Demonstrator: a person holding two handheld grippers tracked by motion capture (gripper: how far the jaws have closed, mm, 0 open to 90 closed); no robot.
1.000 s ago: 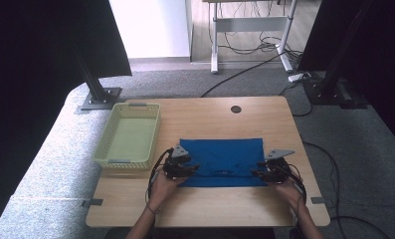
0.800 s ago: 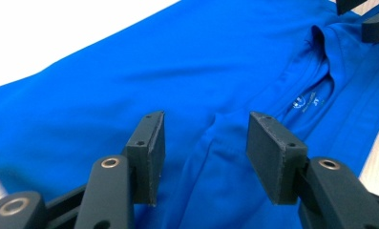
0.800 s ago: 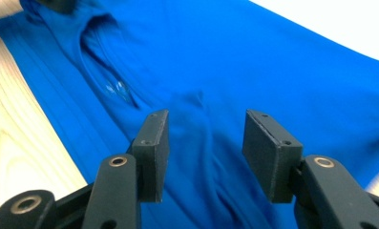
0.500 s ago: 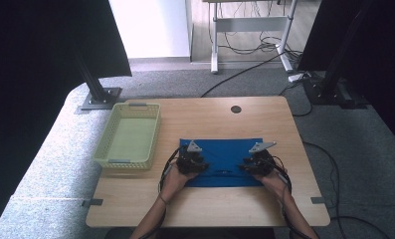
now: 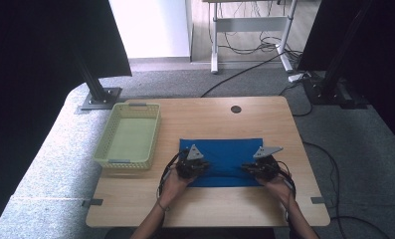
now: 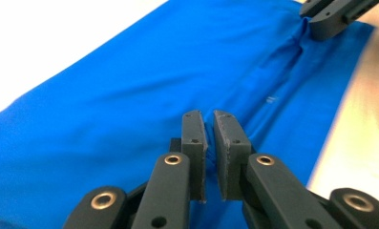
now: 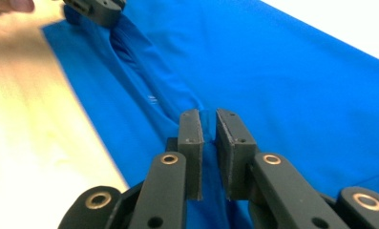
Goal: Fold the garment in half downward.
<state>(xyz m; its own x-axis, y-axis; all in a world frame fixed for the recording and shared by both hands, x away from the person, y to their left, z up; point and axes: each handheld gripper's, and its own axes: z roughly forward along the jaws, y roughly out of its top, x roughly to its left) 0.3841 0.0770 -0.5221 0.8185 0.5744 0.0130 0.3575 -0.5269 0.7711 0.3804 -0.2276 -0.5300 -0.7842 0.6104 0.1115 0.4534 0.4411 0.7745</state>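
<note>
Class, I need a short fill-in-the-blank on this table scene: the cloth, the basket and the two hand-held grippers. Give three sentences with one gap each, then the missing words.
1. The cloth spread on the table is ____ in colour.
2. The left hand-held gripper and the right hand-held gripper are each shut on the ____.
3. The yellow-green basket lies to the ____ of the cloth, on the person's own side.

Missing words: blue; cloth; left

blue cloth (image 6: 130,95) cut off by edges
</note>
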